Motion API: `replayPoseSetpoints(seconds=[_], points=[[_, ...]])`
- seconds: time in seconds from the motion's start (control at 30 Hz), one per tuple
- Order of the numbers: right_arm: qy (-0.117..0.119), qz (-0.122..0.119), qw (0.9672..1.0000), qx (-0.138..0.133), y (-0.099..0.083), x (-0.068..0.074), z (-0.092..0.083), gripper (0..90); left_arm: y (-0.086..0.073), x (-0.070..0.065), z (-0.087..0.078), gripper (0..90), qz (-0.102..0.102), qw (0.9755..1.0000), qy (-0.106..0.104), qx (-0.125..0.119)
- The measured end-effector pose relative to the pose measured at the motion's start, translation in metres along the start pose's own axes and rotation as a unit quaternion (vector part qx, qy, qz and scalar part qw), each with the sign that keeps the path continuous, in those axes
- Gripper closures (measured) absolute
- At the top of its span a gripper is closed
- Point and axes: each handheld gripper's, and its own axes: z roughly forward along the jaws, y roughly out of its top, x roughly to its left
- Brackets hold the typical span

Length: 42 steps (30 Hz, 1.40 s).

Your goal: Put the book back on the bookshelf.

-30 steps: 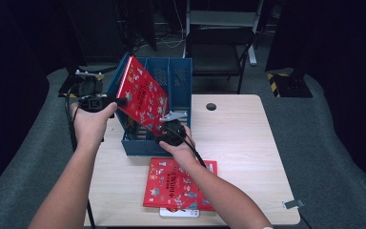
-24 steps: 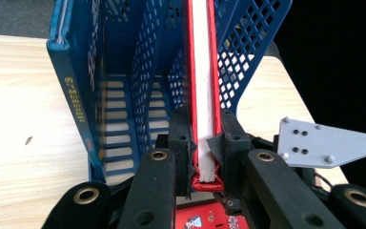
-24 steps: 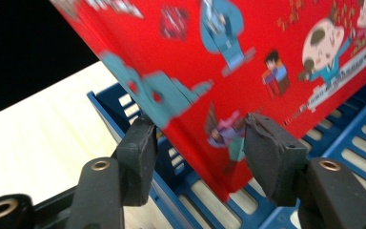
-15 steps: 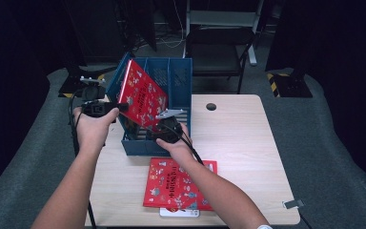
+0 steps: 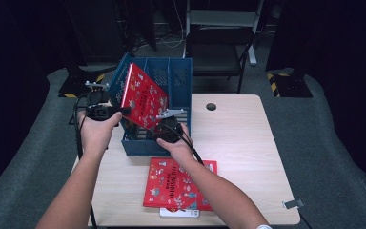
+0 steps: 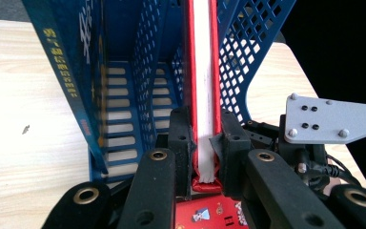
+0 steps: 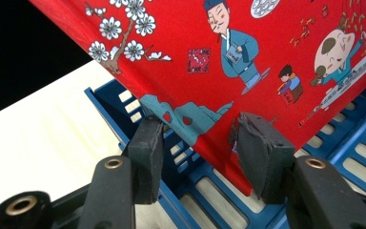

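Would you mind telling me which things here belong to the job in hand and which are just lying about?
In the job:
- red book, tilted over the blue file rack
- left gripper, shut on the book's edge
- right gripper, at the book's lower corner, jaws just closing

Lying about:
- second red book, flat on the table
- black chair behind the table

I see file rack at surface rear-left; book tilted inside it. Second book flat on surface before rack, chair behind.
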Motion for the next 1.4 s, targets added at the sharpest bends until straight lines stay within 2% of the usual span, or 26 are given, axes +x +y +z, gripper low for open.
replayPoseSetpoints(seconds=[0.4,0.63,0.67,0.7,0.77,0.87,1.03,1.33,1.4], points=[[0.003,-0.001,1.0000,0.001,-0.002,0.002,0.003,52.8,-0.007,0.003,0.006,79.2,-0.001,1.0000,0.003,0.008],[0.014,-0.002,0.9999,-0.004,-0.002,0.008,0.004,52.8,-0.011,0.002,0.010,79.2,0.003,0.9998,0.009,0.015],[0.013,-0.004,0.9999,-0.004,-0.002,0.009,0.004,52.8,-0.011,0.003,0.011,79.2,0.010,0.9998,0.010,0.015],[0.015,-0.006,0.9999,-0.001,-0.002,0.010,0.005,52.8,-0.012,0.002,0.012,79.2,0.004,0.9998,0.011,0.017],[0.013,-0.004,0.9999,-0.001,-0.003,0.010,0.006,52.8,-0.012,0.004,0.012,79.2,0.011,0.9997,0.011,0.020],[0.015,-0.002,0.9999,0.000,-0.003,0.009,0.007,52.8,-0.013,0.004,0.014,79.3,0.002,0.9998,0.012,0.018],[0.016,-0.002,0.9999,0.002,-0.003,0.009,0.008,52.8,-0.013,0.004,0.015,79.2,0.010,0.9996,0.015,0.021],[0.016,-0.003,0.9998,0.009,-0.006,0.011,0.010,52.8,-0.017,0.003,0.022,79.2,0.006,0.9995,0.019,0.024],[0.015,-0.009,0.9998,0.010,-0.005,0.011,0.010,52.7,-0.017,0.004,0.024,79.2,0.011,0.9994,0.019,0.028]])
